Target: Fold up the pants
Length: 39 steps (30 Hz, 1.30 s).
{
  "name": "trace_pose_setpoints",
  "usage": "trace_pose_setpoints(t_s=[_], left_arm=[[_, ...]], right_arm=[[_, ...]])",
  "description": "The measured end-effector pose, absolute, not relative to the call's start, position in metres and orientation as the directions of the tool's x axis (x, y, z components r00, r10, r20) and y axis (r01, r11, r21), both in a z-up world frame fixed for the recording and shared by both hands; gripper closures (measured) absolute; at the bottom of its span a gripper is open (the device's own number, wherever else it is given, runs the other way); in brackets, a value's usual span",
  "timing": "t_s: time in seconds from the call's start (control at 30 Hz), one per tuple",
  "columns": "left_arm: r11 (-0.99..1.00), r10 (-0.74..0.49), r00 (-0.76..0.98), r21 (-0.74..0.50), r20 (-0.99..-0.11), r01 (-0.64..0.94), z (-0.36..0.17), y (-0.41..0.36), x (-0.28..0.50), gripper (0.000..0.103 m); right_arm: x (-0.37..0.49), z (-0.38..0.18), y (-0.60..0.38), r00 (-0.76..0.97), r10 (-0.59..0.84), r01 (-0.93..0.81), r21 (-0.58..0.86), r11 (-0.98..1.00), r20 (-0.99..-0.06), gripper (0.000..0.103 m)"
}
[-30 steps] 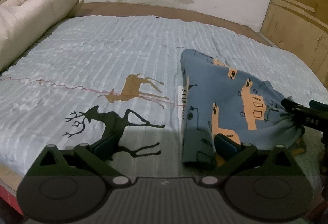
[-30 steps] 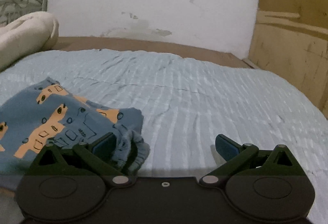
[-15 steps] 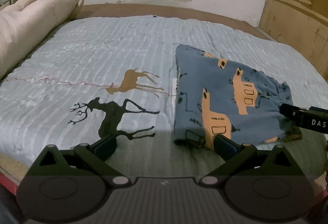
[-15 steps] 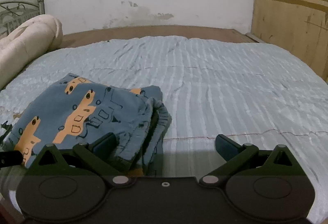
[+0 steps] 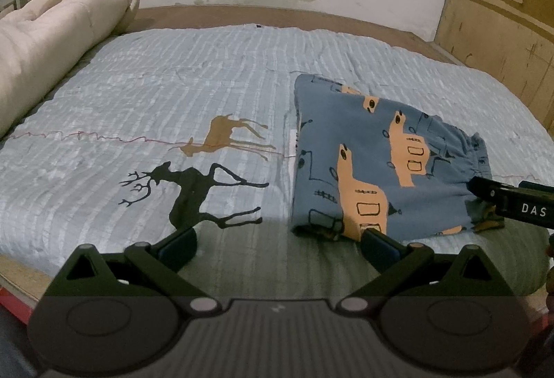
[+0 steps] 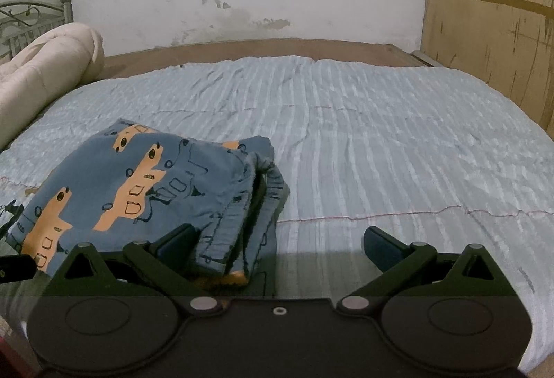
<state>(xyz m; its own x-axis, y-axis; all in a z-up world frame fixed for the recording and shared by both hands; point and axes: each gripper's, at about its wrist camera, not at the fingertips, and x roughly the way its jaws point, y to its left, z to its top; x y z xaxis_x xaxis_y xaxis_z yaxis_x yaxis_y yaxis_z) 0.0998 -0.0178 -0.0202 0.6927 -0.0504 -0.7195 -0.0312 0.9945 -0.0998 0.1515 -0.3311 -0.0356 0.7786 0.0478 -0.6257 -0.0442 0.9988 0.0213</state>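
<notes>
The blue pants [image 5: 377, 156] with orange car prints lie folded into a small rectangle on the bed, ahead and to the right in the left wrist view. They also show in the right wrist view [image 6: 138, 184], at left, with the bunched waistband edge facing right. My left gripper [image 5: 277, 243] is open and empty, just short of the pants' near edge. My right gripper [image 6: 277, 243] is open and empty; its left finger [image 6: 176, 241] sits against the pants' near corner. A finger of the right gripper [image 5: 512, 205] enters the left wrist view from the right edge.
The bed has a pale blue striped quilt [image 6: 381, 142] with deer prints [image 5: 194, 191]. A rolled cream duvet [image 5: 59, 56] lies along the left side. A wooden panel [image 6: 491, 25] stands at the right. The bed's front edge [image 5: 14, 277] is close below.
Both grippers have drawn back and up from the pants over the last second. The pants lie flatter and sit farther ahead in both views.
</notes>
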Motion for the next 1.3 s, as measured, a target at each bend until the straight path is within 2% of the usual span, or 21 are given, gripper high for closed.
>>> trace_pose_setpoints(t_s=[0.43,0.57,0.7,1.03,1.3], left_arm=[[0.988,-0.086,0.703,-0.151,-0.706,-0.031,0.006,-0.008,0.136,0.001],[0.987,-0.094,0.705,-0.158,-0.703,-0.026,0.008,-0.009,0.157,0.001],[0.990,-0.082,0.697,-0.137,-0.712,-0.024,0.003,-0.013,0.178,0.001],[0.989,-0.115,0.674,-0.145,-0.730,0.013,-0.017,-0.017,0.206,0.001],[0.982,-0.176,0.654,-0.177,-0.736,0.065,-0.024,-0.024,0.205,0.001]], right_arm=[[0.156,-0.037,-0.333,0.774,0.075,-0.074,0.027,0.997,-0.629,0.001],[0.159,-0.032,-0.338,0.797,0.108,-0.110,0.034,0.993,-0.595,0.001],[0.172,-0.032,-0.347,0.800,0.175,-0.150,0.091,0.985,-0.574,0.001],[0.221,-0.050,-0.360,0.707,0.365,-0.248,0.272,0.930,-0.606,0.001],[0.218,-0.055,-0.362,0.644,0.531,-0.335,0.420,0.843,-0.551,0.001]])
